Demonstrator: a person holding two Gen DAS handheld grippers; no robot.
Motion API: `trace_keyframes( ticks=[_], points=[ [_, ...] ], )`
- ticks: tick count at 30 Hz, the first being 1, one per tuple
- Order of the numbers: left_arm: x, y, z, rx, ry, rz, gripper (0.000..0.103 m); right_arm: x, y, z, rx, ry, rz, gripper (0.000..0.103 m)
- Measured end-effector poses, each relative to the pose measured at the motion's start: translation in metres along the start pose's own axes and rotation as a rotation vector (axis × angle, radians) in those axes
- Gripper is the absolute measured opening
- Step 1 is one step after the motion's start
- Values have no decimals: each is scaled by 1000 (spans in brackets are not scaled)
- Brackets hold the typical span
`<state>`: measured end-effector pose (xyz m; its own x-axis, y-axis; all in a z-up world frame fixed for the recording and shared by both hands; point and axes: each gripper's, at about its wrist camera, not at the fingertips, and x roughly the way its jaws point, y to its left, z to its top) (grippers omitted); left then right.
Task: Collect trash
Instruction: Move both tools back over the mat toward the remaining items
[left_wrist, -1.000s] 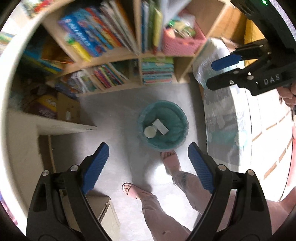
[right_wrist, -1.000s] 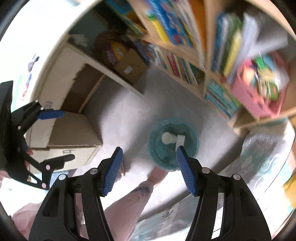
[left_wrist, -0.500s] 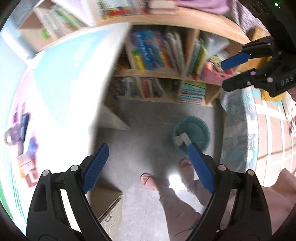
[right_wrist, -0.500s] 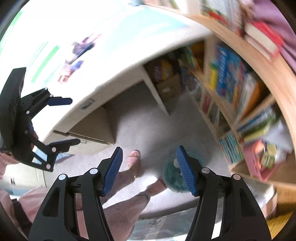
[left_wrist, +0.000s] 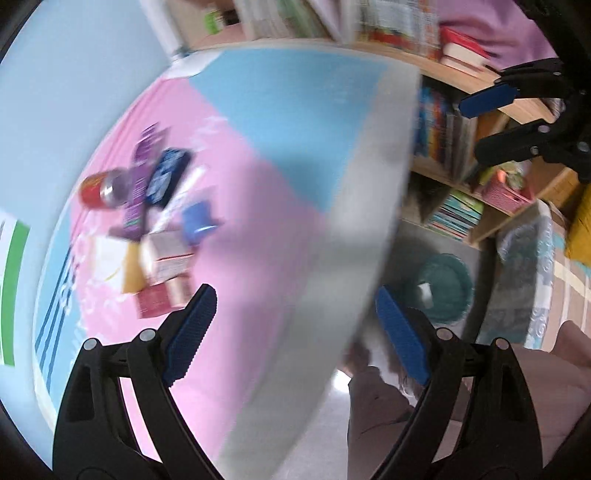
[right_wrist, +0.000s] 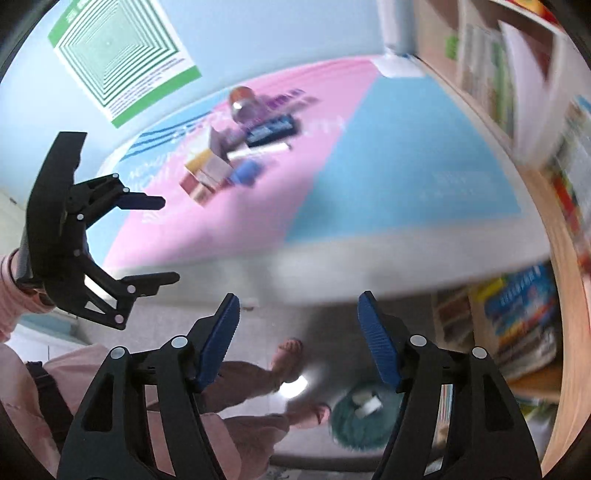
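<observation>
A blurred pile of trash (left_wrist: 155, 225) lies on the pink and blue table top (left_wrist: 266, 229): a red can (left_wrist: 96, 188), a dark blue packet (left_wrist: 166, 177), small boxes (left_wrist: 166, 266) and a blue cap (left_wrist: 197, 218). The pile also shows in the right wrist view (right_wrist: 240, 155). A teal bin (left_wrist: 445, 291) with white trash in it stands on the floor below the table; it also shows in the right wrist view (right_wrist: 364, 417). My left gripper (left_wrist: 295, 336) is open and empty over the table edge. My right gripper (right_wrist: 297, 341) is open and empty, off the table's front edge.
A wooden bookshelf (left_wrist: 461, 129) full of books stands behind the bin. A patterned rug (left_wrist: 524, 280) lies to the right of the bin. The person's legs and feet (right_wrist: 258, 376) stand beside the bin. A green poster (right_wrist: 122, 55) hangs on the blue wall.
Both grippers have swung up from the bin on the floor towards the table top. The trash pile has come into view. Both stay open and empty.
</observation>
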<state>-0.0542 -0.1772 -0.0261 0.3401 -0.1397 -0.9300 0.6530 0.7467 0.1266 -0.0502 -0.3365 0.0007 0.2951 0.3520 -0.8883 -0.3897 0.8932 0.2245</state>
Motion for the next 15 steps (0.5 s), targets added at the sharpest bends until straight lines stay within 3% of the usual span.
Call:
trace_keyframes(
  ticks=[9, 15],
  points=[
    [8, 82, -10, -180, 7, 39, 86, 49, 38, 79, -130, 34, 46, 67],
    [18, 106, -12, -304, 25, 43, 86, 70, 42, 112, -233, 76, 73, 67]
  ],
)
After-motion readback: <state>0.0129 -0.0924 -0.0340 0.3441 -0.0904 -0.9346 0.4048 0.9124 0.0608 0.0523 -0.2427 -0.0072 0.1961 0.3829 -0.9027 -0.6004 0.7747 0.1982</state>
